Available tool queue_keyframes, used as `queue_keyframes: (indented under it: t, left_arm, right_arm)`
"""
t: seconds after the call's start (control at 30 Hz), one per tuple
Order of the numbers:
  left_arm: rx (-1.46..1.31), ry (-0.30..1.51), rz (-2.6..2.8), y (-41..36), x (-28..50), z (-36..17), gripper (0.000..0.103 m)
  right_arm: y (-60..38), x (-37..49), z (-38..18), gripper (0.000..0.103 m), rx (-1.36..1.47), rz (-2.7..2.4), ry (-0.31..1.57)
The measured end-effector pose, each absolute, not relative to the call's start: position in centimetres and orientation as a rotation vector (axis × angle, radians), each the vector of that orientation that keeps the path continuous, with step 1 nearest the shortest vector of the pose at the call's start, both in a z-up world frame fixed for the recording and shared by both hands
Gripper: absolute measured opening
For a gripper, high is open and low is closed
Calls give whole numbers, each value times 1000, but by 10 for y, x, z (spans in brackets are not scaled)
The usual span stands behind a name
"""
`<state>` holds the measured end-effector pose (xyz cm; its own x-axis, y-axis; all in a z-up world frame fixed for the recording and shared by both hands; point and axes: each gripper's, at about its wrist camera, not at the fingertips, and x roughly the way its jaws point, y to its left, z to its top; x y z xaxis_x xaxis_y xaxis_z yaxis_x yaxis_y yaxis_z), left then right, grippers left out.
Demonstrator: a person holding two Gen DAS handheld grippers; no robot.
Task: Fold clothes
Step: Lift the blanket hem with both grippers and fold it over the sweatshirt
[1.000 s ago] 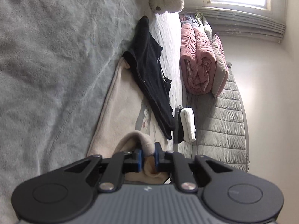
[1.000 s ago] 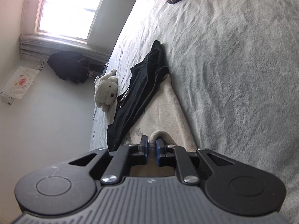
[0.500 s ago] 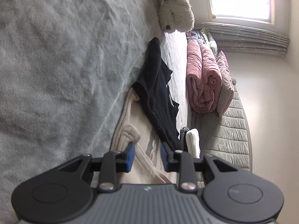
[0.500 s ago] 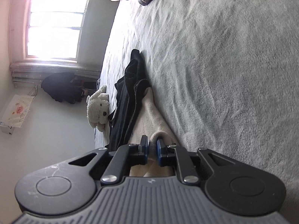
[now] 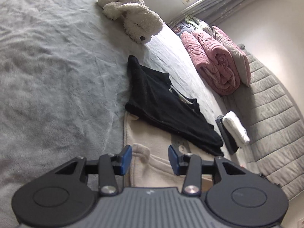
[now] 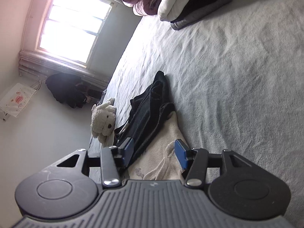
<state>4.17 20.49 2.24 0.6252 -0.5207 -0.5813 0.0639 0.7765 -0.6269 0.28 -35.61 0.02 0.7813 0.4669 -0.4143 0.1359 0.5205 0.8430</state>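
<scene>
The left tongs (image 5: pixel 150 158) are wide open and hold nothing. Their blue pads (image 5: pixel 126 158) sit just above a cream top (image 5: pixel 152 171) that lies flat on the bed (image 5: pixel 47 76). A small bump of the cream cloth pokes up between the two pads, but they do not pinch it.

The right tongs (image 6: pixel 154 152) are wide open too, and they hold nothing. They hang over the same cream top (image 6: pixel 161 155), and a thin white string of the top runs between the pads.

A black piece of clothing (image 5: pixel 163 110) lies on the far end of the cream top and covers part of it. It lies right in front of both tongs. From the right wrist view, the black clothing (image 6: pixel 150 112) stretches away across the gray bed cover.

A fluffy white toy dog (image 5: pixel 133 17) rests on the bed past the black clothing. A rolled pink blanket (image 5: pixel 212 62) lies off to the side. Near it are a white folded cloth (image 5: pixel 236 127) and a dark folded one next to it. A bright window (image 6: pixel 70 30) is in the wall behind.
</scene>
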Motion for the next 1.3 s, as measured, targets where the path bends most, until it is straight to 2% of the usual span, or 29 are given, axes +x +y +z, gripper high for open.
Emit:
queue_keyframes:
  t: [0.17, 0.37, 0.53, 0.93, 1.3]
  left_arm:
    - [-398, 806, -326, 186, 35, 23, 32]
    - [-261, 768, -310, 168, 30, 25, 19]
    - [-156, 715, -292, 156, 18, 26, 11]
    - [-67, 565, -266, 155, -20, 33, 10]
    - [-133, 486, -239, 159, -17, 47, 10]
  right_arm:
    - [-331, 6, 15, 53, 716, 187, 665]
    - [-285, 12, 10, 44, 327, 212, 680]
    - [-264, 10, -4, 17, 139, 178, 644]
    - [-266, -26, 4, 15, 66, 111, 455]
    - [-257, -29, 17, 15, 31, 68, 352]
